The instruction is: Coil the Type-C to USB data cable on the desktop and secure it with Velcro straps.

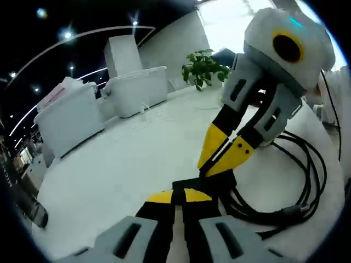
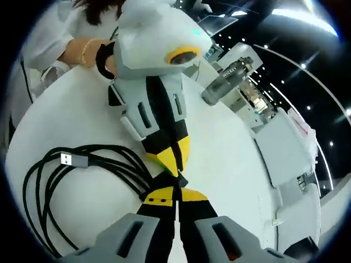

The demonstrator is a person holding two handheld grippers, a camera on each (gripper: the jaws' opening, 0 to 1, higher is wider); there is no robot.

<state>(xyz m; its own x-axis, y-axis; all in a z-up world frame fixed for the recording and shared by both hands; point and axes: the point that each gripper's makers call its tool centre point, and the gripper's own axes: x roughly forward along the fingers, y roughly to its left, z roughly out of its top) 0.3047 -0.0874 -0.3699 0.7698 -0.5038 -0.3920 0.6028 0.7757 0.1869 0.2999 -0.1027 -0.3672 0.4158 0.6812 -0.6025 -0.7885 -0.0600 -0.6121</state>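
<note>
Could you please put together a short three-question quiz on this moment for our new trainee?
1. True or false: the black cable lies in loops on the white table.
2. Which connector shows at the cable's free end: A) USB plug, B) round audio jack?
3. Fill in: both the left claw and the right claw pinch the cable where its loops ____.

Key: 1 true; 2 A; 3 gather.

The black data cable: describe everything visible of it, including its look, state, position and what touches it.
The black data cable lies coiled in several loose loops on the white desktop. It looks braided, with a grey-shelled, silver-tipped USB plug resting across the coil. The loops gather into one bunch where both yellow-tipped grippers meet: the right gripper and left gripper are each shut on that bunch. A strap there cannot be made out.
</note>
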